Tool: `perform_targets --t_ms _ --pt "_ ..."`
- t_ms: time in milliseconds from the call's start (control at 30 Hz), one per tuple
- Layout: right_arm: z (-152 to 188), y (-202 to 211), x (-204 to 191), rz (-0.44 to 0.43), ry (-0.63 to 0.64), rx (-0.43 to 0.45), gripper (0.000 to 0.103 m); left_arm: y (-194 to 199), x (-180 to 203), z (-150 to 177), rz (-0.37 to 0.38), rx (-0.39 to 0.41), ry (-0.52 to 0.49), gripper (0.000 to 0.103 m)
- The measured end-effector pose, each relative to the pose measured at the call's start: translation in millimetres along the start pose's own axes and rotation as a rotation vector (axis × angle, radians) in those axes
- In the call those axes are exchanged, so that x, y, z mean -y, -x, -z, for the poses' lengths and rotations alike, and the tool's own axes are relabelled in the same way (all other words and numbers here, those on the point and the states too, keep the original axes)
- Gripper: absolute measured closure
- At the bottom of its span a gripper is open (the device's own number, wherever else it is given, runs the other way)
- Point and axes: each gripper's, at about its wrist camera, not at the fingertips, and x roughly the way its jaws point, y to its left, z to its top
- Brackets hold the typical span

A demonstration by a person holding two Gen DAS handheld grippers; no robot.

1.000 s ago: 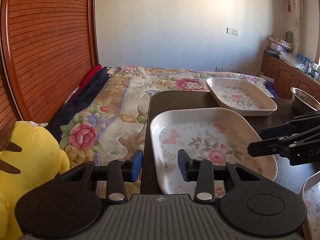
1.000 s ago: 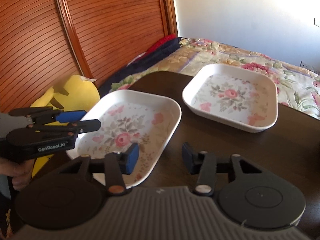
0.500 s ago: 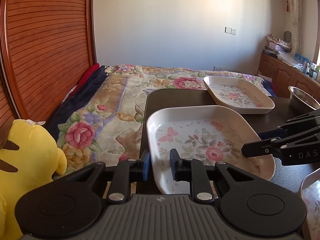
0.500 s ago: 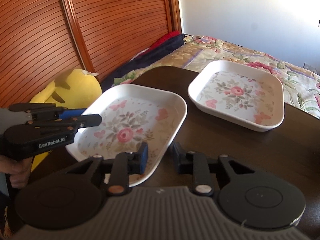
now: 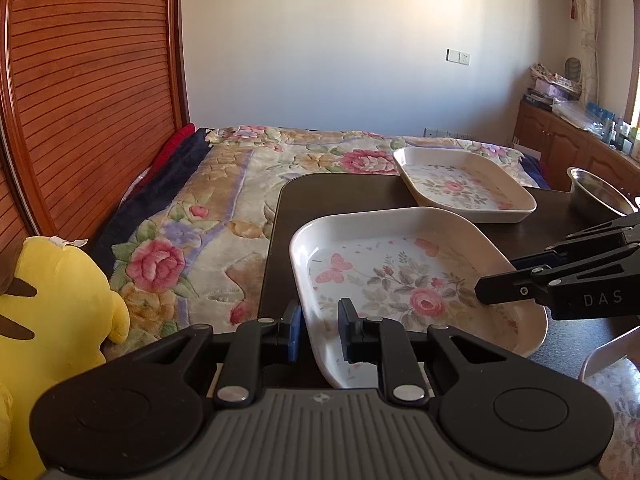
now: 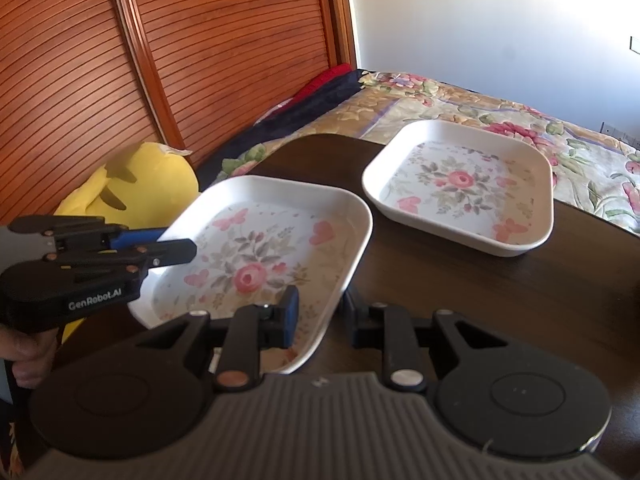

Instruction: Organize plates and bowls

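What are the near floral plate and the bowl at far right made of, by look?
Near floral plate: likely melamine or glazed ceramic; glossy white rim, printed roses, cannot tell which. Bowl: looks like stainless steel; grey, mirror-like inside. Both grippers, left gripper and right gripper, clamp the plate's rim.

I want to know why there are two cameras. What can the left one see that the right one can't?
Only the left view shows the metal bowl and the wooden cabinet. Only the right view shows a hand holding the left tool. Both show the near plate, the far plate, the yellow plush toy and the bed.
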Motion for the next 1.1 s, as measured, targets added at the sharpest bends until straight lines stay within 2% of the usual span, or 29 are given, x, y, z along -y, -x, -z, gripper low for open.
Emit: perform_targets --t_ms 600,1100 --pt "8 45 11 0.027 -0.009 0.046 0.077 28 37 -6 0.021 0.025 -0.040 0.082" --pt "42 92 24 0.059 -0.038 0.070 0.077 58 85 11 0.063 0.026 -0.071 0.082"
